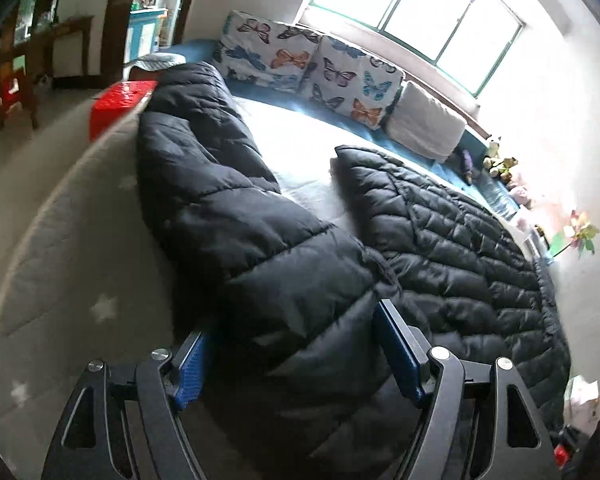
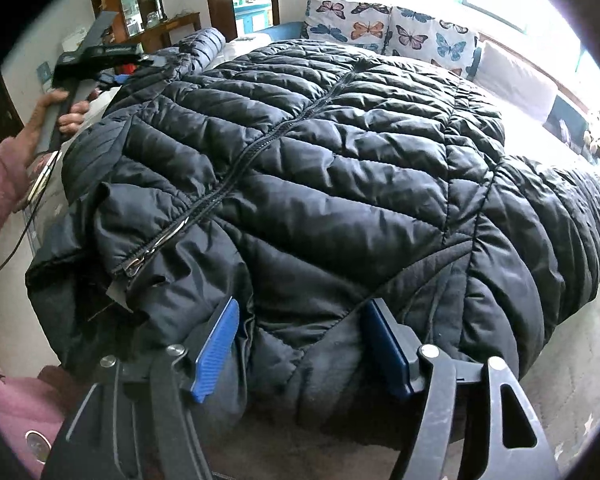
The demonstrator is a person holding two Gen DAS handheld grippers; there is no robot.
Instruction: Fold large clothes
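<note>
Only my right view showed the jacket's point(image 2: 320, 184) zipper point(image 2: 236, 176) and my left hand point(image 2: 56, 116) at ten o'clock. On the bed point(image 1: 60, 240), my left gripper point(image 1: 292, 360) straddled a sleeve point(image 1: 228, 208), fingers spread; my right gripper point(image 2: 300, 344) stood spread over the hem.

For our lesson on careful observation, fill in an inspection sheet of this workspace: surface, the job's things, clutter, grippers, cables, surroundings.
Surface: bed with pale star-print cover.
Job's things: black quilted jacket lying spread on the bed, zip closed; one sleeve stretched out away from the body.
Clutter: red box beyond the sleeve; soft toys along the far edge.
Grippers: left gripper open, astride the sleeve; right gripper open over the jacket's edge.
Cables: thin dark cable trailing under the person's hand.
Surroundings: butterfly pillows, bright window, wooden furniture.
</note>
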